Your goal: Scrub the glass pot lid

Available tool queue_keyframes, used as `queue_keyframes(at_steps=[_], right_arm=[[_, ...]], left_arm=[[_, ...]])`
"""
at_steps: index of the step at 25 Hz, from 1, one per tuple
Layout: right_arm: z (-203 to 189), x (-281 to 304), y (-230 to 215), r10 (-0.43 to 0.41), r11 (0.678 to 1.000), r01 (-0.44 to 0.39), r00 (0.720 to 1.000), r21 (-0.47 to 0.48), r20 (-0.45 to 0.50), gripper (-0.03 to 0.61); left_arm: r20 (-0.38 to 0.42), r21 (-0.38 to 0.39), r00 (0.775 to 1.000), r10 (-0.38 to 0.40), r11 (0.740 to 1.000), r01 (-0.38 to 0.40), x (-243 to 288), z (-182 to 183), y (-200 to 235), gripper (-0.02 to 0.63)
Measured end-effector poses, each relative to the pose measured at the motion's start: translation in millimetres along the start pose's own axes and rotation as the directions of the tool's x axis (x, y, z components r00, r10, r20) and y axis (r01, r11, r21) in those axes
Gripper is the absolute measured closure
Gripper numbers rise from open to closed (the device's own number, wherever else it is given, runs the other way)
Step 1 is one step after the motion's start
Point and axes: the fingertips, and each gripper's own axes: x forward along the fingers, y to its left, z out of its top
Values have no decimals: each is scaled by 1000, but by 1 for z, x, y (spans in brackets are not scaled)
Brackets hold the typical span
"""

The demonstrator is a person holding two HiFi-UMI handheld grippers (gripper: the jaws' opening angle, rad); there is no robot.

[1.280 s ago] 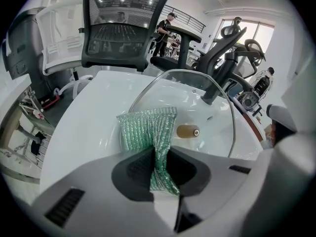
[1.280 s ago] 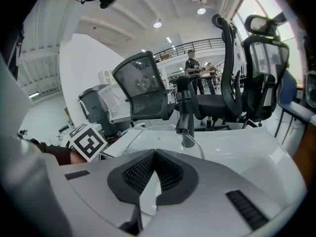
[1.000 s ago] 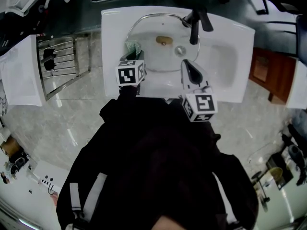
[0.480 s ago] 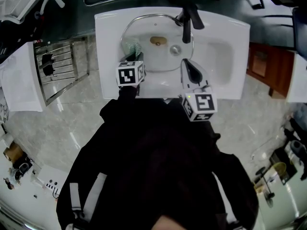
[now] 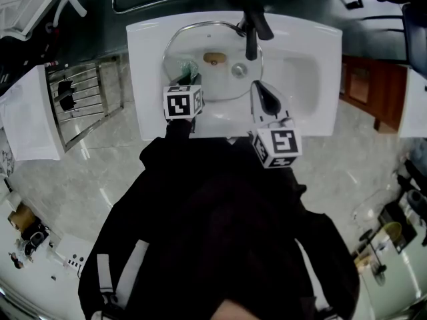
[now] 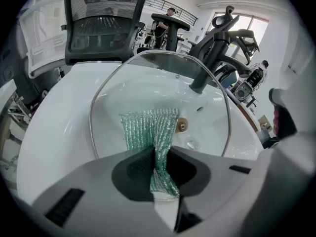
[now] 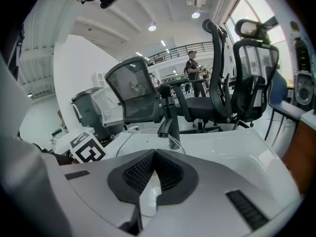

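The glass pot lid (image 5: 200, 85), metal-rimmed with a brass-coloured knob (image 5: 213, 59), lies in the white sink basin (image 5: 300, 72). My left gripper (image 5: 185, 80) is shut on a green scrub cloth (image 5: 185, 68), which rests on the lid's left part. In the left gripper view the cloth (image 6: 148, 125) fans out from the left gripper (image 6: 159, 151) over the glass, beside the knob (image 6: 182, 126). My right gripper (image 5: 257, 89) hovers at the lid's right rim; in its own view the right gripper (image 7: 154, 153) is shut with nothing between the jaws.
A black faucet (image 5: 251, 31) rises at the back of the sink over the lid. A metal rack (image 5: 80, 95) stands on the floor to the left, and a wooden cabinet (image 5: 365, 89) to the right. Office chairs (image 7: 136, 95) stand behind the sink.
The sink and lid sit further left in the head view than before, so the cloth lies further in over the glass. Both grippers stay shut and hardly shift.
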Motion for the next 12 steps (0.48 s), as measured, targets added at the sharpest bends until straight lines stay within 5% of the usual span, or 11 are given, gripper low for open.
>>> queue_keyframes(at_steps=[12], right_arm=[[-2, -7, -10, 0, 1000, 0, 1000, 0, 13, 575]], left_arm=[[-21, 30, 1000, -11, 999, 12, 7, -1, -13, 554]])
